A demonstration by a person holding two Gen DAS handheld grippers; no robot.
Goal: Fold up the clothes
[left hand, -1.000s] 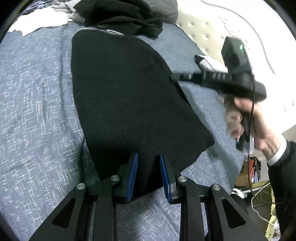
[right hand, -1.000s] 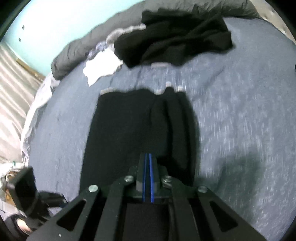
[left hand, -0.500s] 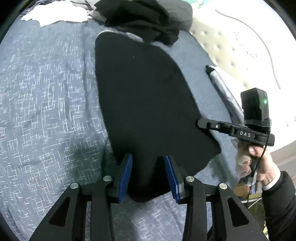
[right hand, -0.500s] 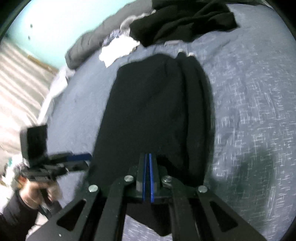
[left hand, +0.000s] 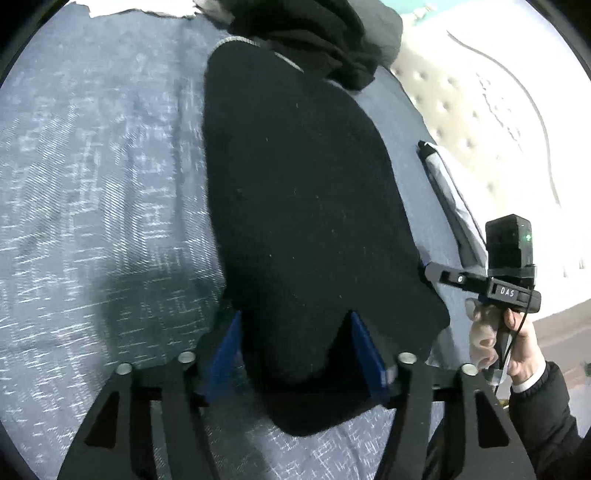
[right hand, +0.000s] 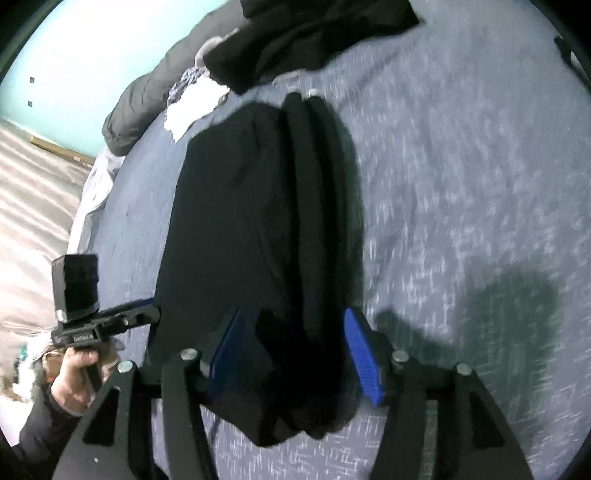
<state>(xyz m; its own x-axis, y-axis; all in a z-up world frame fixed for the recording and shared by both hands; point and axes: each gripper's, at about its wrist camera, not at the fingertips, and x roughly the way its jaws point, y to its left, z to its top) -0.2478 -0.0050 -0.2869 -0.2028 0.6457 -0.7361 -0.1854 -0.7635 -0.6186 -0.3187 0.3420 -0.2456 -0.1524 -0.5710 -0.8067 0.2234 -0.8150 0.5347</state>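
Both your claws have just let go of the black garment (left hand: 303, 206) on the bed (left hand: 92, 192).
Your left claw (left hand: 295, 354) and right claw (right hand: 295, 354) have just been opening; each stands wide astride the garment's near edge, pads clear. The garment lies flat, lengthwise, with a heap of dark clothes (right hand: 306, 33) beyond.

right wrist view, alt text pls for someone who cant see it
A long folded black knit garment lies on a blue-grey flecked bedspread, its near end between the open blue-padded fingers of the right gripper. The left gripper sits at its left edge; a crumpled black clothes pile lies beyond.
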